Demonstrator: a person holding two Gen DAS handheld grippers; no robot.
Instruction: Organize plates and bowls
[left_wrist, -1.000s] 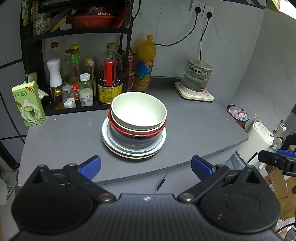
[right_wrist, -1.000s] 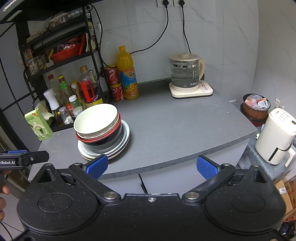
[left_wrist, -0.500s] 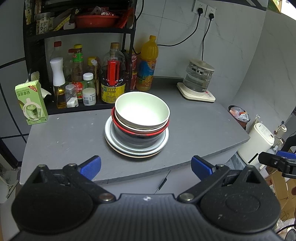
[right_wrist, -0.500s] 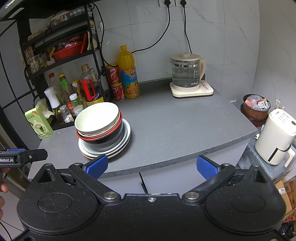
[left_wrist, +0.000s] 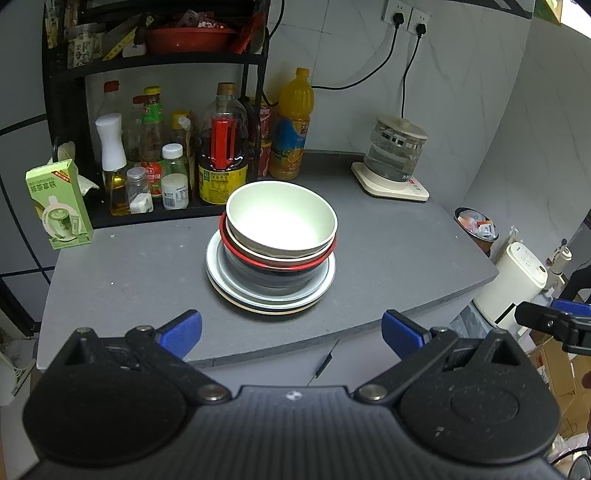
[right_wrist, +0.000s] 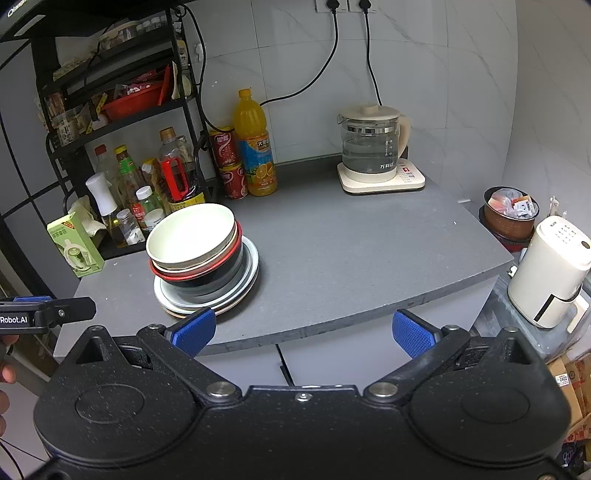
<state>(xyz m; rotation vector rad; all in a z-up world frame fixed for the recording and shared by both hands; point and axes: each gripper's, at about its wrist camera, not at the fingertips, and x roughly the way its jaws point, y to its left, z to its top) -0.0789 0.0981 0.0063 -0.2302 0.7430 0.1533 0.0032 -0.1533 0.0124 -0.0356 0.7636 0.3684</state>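
All the dishes sit in one pile on the gray counter (left_wrist: 388, 258). At the bottom are the plates (left_wrist: 271, 301), flat on top of each other. On them sits a dark bowl (left_wrist: 273, 275). Then comes a red bowl (left_wrist: 277, 258), and on the very top a white bowl (left_wrist: 280, 223). The white one is empty and leans a little in the pile.

The pile stands near the front of the counter, just in front of the black rack (left_wrist: 66, 122) full of bottles (left_wrist: 221, 147). A kettle (right_wrist: 371, 147) sits well away at the back, and a green box (left_wrist: 59, 208) stands off to the side.

The left gripper (left_wrist: 291, 334) hangs in front of the counter edge, pointing at the pile. Its blue pads are wide apart and it holds nothing. The right gripper (right_wrist: 301, 330) is the same: spread wide, nothing in it, not touching a thing. It points more at the bare part of the counter, with the pile off to its left.

I think the job is either just starting or just done. If a neat pile is the goal, it looks finished, with only the tilt of the white bowl to fix. If bowls and plates should go in two piles, then all of it is left to do. I cannot tell which.
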